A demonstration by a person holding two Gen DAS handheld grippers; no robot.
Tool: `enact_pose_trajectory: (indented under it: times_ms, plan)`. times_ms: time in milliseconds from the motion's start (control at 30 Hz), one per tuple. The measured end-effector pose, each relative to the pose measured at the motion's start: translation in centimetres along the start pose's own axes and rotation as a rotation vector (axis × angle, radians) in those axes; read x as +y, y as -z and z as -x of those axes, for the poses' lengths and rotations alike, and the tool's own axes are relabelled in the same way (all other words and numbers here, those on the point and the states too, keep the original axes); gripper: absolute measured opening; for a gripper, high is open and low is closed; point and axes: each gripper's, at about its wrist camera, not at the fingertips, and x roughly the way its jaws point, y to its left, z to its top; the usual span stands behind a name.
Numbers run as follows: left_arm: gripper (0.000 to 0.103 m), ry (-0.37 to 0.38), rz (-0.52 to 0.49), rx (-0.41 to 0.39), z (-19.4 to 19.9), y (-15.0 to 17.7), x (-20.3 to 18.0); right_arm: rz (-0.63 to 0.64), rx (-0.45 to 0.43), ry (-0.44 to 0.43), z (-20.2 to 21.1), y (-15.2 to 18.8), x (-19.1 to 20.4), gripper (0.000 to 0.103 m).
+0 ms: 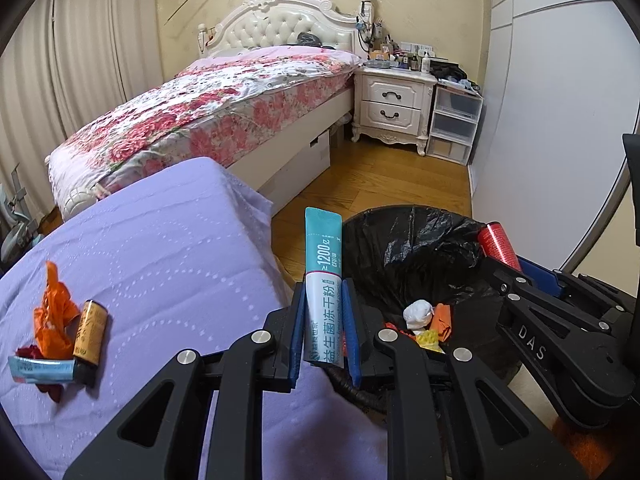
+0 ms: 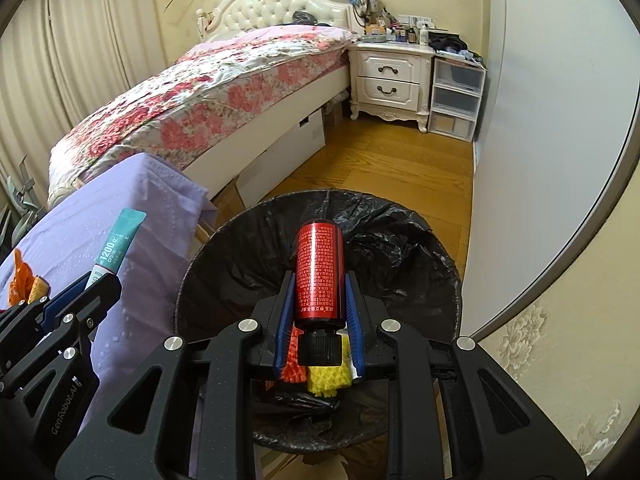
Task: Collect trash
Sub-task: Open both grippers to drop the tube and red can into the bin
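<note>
Behind everything, against the patterned wall, a bed (image 1: pixel 224 108) with a flowered quilt fills the back of the room, and a white nightstand (image 1: pixel 394 106) stands beside it next to clear plastic drawers (image 1: pixel 454 124). Nearer, a table under a purple cloth (image 1: pixel 160 248) takes up the left side, and just right of it on the wooden floor sits a trash bin (image 2: pixel 248 240) lined with a black bag. Inside the bin lie a white crumpled wad (image 1: pixel 418 314), an orange scrap (image 1: pixel 442 320) and a yellow piece (image 2: pixel 326 378).

The right gripper (image 2: pixel 320 280) hangs over the bin's opening, clamped on a red bottle (image 2: pixel 319 274) whose black cap points back toward the camera. The left gripper (image 1: pixel 323 312) is above the table's right edge, beside the bin's rim, its blue pads pressed on a teal-and-white powder sachet (image 1: pixel 323 280) that stands upright between them.

On the cloth at far left lies a small heap: an orange wrapper (image 1: pixel 54 316), a yellow bottle (image 1: pixel 91 338) with a black cap, touching it, a flat blue sachet (image 1: pixel 42 368) in front, and something dark red (image 1: pixel 50 388) underneath.
</note>
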Motion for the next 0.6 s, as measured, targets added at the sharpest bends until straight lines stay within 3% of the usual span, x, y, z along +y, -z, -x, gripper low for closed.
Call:
enact_pose_trajectory:
  times_ms: [133, 200, 267, 367, 600]
  plan:
    - [0.020, 0.006, -0.017, 0.008, -0.7, -0.4, -0.8, -0.023, 0.003, 0.014, -0.7, -0.2, -0.8, 0.024]
    - [0.029, -0.006, -0.024, 0.011, -0.9, -0.3, -1.0, -0.026, 0.001, 0.020, -0.8, -0.2, -1.1, 0.027]
    - [0.051, -0.016, -0.021, 0.006, -0.9, -0.2, -1.0, -0.032, -0.004, 0.033, -0.9, -0.1, -1.2, 0.034]
    - [0.063, -0.023, -0.006, -0.001, -0.6, 0.0, -0.7, -0.040, -0.009, 0.045, -0.8, 0.0, -1.4, 0.039]
    - [0.071, -0.050, 0.030, -0.004, 0.7, 0.5, 0.7, -0.043, 0.003, 0.039, -0.5, 0.5, -1.1, 0.046]
